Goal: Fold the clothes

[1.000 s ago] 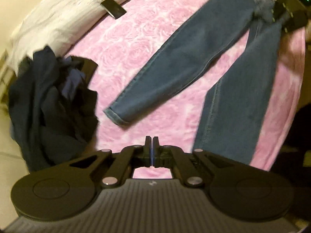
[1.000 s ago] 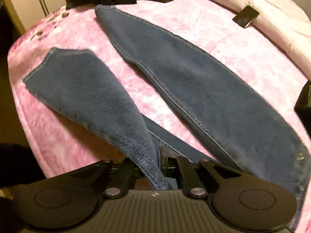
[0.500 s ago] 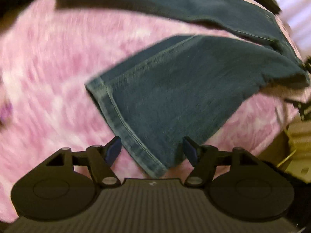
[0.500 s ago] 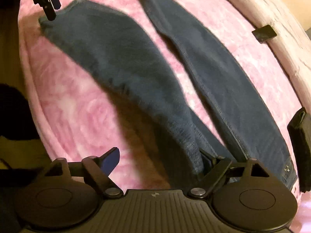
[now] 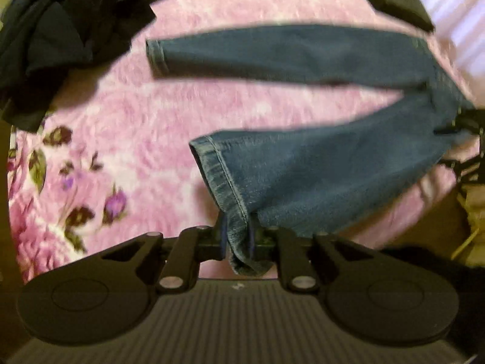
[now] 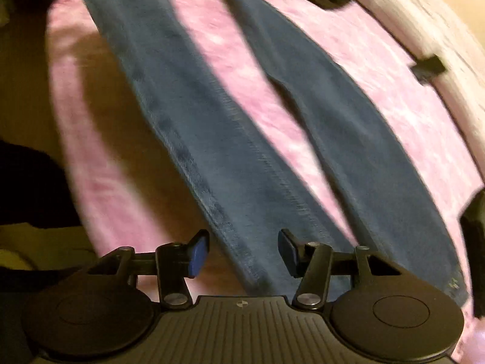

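Jeans (image 5: 318,163) lie spread on the pink blanket (image 5: 127,127), legs apart. Left gripper (image 5: 238,238) is closing on the near leg's hem, denim between its pads. Right gripper (image 6: 239,253) stands half-wide and closing, straddling the same leg near the waist, not yet pinching. Advise securing both ends before lifting the leg across. Waistband cut off; motion blur throughout.
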Demonstrator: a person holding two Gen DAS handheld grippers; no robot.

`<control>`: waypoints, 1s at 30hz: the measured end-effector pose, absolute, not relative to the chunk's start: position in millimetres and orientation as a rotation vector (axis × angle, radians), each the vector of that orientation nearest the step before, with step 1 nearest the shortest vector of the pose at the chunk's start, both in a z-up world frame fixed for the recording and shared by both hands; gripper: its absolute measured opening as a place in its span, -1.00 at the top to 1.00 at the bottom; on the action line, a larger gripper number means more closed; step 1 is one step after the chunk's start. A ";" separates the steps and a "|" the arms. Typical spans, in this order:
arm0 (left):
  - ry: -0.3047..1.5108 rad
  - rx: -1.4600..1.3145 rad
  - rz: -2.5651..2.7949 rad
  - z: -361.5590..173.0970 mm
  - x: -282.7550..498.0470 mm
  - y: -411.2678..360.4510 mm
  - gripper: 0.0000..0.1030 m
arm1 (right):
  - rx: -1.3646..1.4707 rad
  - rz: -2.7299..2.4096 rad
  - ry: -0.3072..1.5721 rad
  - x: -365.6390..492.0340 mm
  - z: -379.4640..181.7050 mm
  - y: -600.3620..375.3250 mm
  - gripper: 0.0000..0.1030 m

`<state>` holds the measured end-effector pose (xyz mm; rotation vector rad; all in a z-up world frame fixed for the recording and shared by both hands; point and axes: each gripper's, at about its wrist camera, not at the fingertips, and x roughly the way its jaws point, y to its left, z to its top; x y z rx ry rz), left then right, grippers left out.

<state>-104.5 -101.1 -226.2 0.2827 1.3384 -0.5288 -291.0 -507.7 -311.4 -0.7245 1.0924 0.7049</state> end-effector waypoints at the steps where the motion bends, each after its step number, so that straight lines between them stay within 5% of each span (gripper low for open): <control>1: 1.380 0.292 -0.521 -239.9 -108.8 -104.0 0.77 | -0.716 0.717 1.105 -295.4 -314.2 -504.5 -0.36; 2: 1.430 0.297 -0.512 -255.7 -112.9 -106.4 0.74 | -0.702 0.726 1.117 -299.2 -317.0 -502.0 -0.52; 6: 1.532 0.423 -0.508 -285.7 -123.2 -109.1 0.66 | -0.610 0.701 1.143 -300.8 -308.1 -502.8 -0.52; 16: 1.259 0.529 -0.570 -233.8 -61.3 -167.8 0.26 | -0.331 0.203 1.147 -244.1 -265.7 -600.1 -0.52; 28: 0.962 0.749 -0.974 -237.7 -83.8 -469.1 0.04 | 0.057 -0.074 1.089 -152.2 -277.6 -869.1 -0.50; 30: 0.932 0.791 -1.032 -249.1 -91.7 -521.4 0.04 | 0.101 -0.079 1.095 -131.7 -296.5 -911.0 -0.15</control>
